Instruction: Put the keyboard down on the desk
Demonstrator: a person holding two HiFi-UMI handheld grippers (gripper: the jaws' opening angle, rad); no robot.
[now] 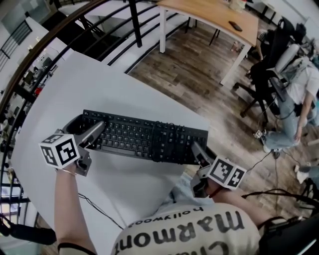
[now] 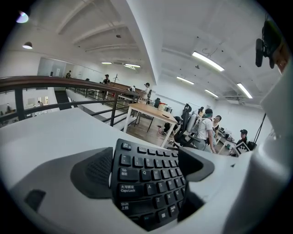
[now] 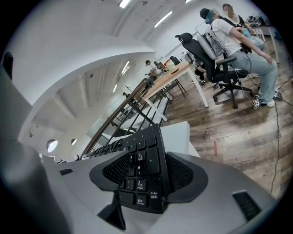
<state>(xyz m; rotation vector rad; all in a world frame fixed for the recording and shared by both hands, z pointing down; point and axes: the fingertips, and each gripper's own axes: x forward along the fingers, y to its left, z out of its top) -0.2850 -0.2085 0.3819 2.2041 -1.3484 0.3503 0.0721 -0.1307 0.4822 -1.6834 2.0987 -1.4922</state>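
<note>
I have the black keyboard (image 1: 144, 137) pinched at both ends, left gripper (image 1: 93, 132) clamping the Caps Lock side, right gripper (image 1: 199, 151) the number pad, low over the smooth white desk (image 1: 75, 89) (contact I cannot judge). Next I'd sink it level, then release: it looks a rigid, flat, matte plastic slab.

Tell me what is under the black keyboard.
The white desk shows around the keyboard. The part directly beneath is covered, so I cannot tell whether the keyboard already rests on it.

A wooden table (image 1: 209, 14) stands on plank floor (image 1: 194, 79) beside a railing (image 1: 135, 25).
</note>
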